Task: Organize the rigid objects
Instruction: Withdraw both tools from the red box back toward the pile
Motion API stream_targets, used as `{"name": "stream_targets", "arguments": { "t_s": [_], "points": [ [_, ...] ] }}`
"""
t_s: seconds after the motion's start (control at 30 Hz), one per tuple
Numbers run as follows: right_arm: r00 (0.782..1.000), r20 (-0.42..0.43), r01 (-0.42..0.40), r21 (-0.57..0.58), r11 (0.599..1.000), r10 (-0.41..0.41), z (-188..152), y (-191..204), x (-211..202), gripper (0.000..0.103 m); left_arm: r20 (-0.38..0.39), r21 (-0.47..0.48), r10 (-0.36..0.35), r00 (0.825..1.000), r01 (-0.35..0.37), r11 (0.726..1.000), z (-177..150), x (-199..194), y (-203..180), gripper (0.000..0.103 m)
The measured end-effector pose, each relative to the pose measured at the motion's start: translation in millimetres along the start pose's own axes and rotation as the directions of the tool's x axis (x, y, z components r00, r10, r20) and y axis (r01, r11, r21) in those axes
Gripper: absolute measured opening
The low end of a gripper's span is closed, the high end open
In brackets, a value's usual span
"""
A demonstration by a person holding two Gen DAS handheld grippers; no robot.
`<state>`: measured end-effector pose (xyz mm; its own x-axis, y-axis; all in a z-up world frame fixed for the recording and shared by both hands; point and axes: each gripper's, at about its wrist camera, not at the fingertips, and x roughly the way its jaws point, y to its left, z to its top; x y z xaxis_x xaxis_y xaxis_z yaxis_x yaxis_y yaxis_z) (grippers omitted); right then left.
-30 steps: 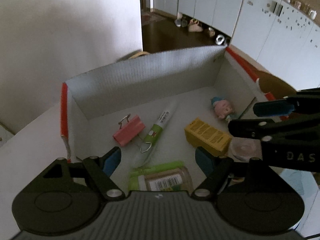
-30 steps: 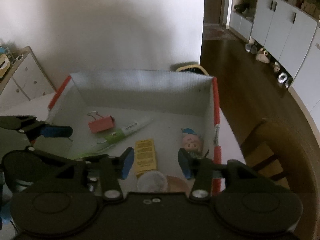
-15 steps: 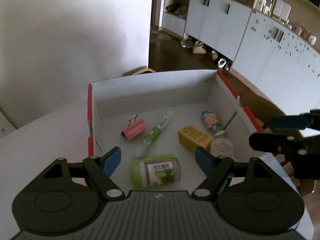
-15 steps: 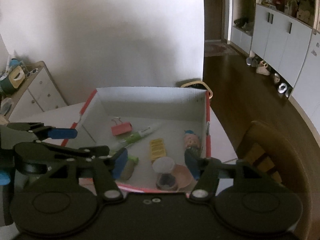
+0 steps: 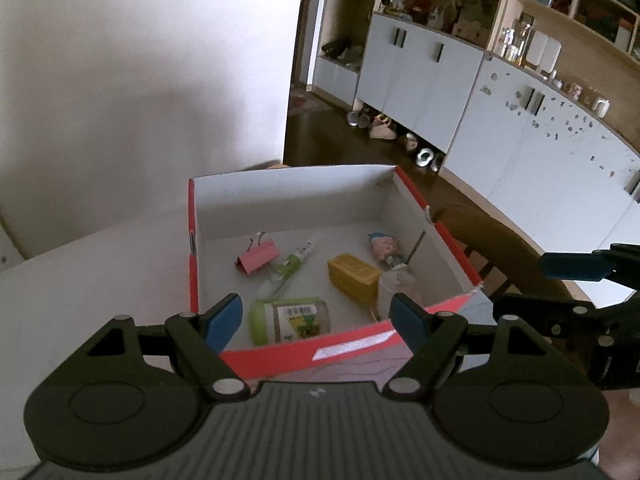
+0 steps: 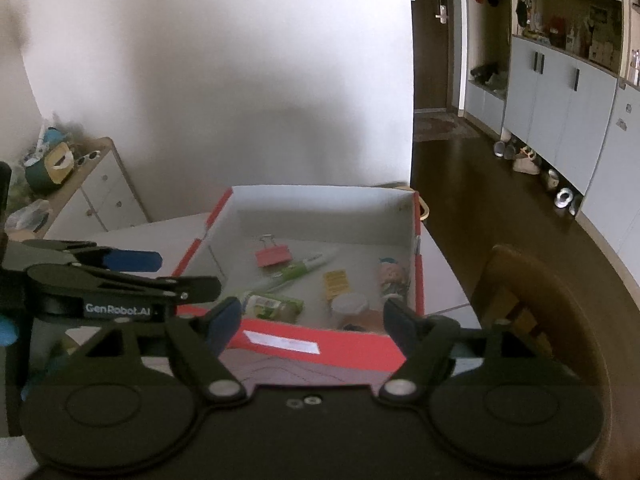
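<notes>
Left claw (image 5: 316, 320) spread and holding nothing, hovering short of the red-and-white cardboard box (image 5: 352, 346) on the white bench (image 5: 100, 280). Inside, left to right: pink binder clip (image 5: 258, 258), green-and-white pen (image 5: 292, 264), green-lidded jar (image 5: 290, 320) on its side, yellow carton (image 5: 352, 276), small doll figure (image 5: 384, 248). Right claw (image 6: 310, 318) likewise spread, empty, outside the near wall; sorting likely finished.

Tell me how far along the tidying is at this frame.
Apparently finished or nearly so: the pink binder clip, green pen, yellow carton, doll, green-lidded jar and clear cup all lie inside the red box. The left tool and right tool are open and empty. No loose items are visible.
</notes>
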<state>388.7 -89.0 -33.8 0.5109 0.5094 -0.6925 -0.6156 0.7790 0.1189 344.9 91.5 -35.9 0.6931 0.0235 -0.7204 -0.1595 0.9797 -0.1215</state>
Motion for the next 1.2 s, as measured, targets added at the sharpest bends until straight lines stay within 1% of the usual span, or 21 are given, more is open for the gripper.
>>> {"name": "stream_targets", "arguments": {
  "t_s": [0.2, 0.33, 0.4, 0.5, 0.57, 0.63, 0.73, 0.97, 1.03, 1.07, 1.2],
  "points": [
    [0.999, 0.034, -0.005, -0.002, 1.000, 0.005, -12, 11, -23, 0.087, 0.019, 0.014, -0.023, 1.000, 0.022, 1.000, -16, -22, -5, 0.081],
    [0.999, 0.054, -0.006, -0.003, 1.000, 0.006, -23, 20, -35, 0.090, 0.040, 0.036, -0.038, 0.998, 0.036, 0.999, -27, -36, -7, 0.081],
    [0.998, 0.067, -0.006, -0.006, 1.000, 0.007, -28, 25, -42, 0.095, 0.052, 0.043, -0.037, 0.998, 0.035, 0.998, -33, -43, -8, 0.081],
    [0.996, 0.093, 0.004, -0.022, 1.000, -0.002, -36, 32, -53, 0.098, 0.072, 0.058, -0.034, 0.997, 0.029, 0.998, -41, -54, -8, 0.083],
    [0.994, 0.111, 0.011, -0.030, 0.999, -0.008, -42, 37, -60, 0.099, 0.086, 0.068, -0.034, 0.996, 0.028, 0.997, -47, -61, -8, 0.085],
    [0.992, 0.122, 0.009, -0.027, 1.000, -0.006, -46, 40, -65, 0.100, 0.097, 0.072, -0.041, 0.994, 0.034, 0.997, -52, -68, -7, 0.085],
    [0.991, 0.134, 0.006, -0.011, 1.000, -0.004, -52, 41, -72, 0.101, 0.110, 0.067, -0.065, 0.992, 0.058, 0.996, -59, -77, -5, 0.085],
    [0.989, 0.148, 0.007, 0.007, 1.000, -0.007, -70, 46, -83, 0.102, 0.112, 0.056, -0.109, 0.988, 0.104, 0.993, -74, -91, -4, 0.086],
    [0.988, 0.151, 0.006, 0.016, 1.000, -0.008, -75, 47, -86, 0.102, 0.114, 0.055, -0.119, 0.986, 0.113, 0.992, -79, -93, -4, 0.091],
    [0.988, 0.152, 0.004, 0.025, 1.000, -0.008, -78, 47, -87, 0.102, 0.115, 0.055, -0.124, 0.986, 0.118, 0.991, -81, -94, -5, 0.094],
    [0.988, 0.152, 0.011, 0.041, 0.999, -0.017, -88, 45, -88, 0.102, 0.128, 0.038, -0.131, 0.983, 0.127, 0.991, -91, -98, -3, 0.095]
  ]
}}
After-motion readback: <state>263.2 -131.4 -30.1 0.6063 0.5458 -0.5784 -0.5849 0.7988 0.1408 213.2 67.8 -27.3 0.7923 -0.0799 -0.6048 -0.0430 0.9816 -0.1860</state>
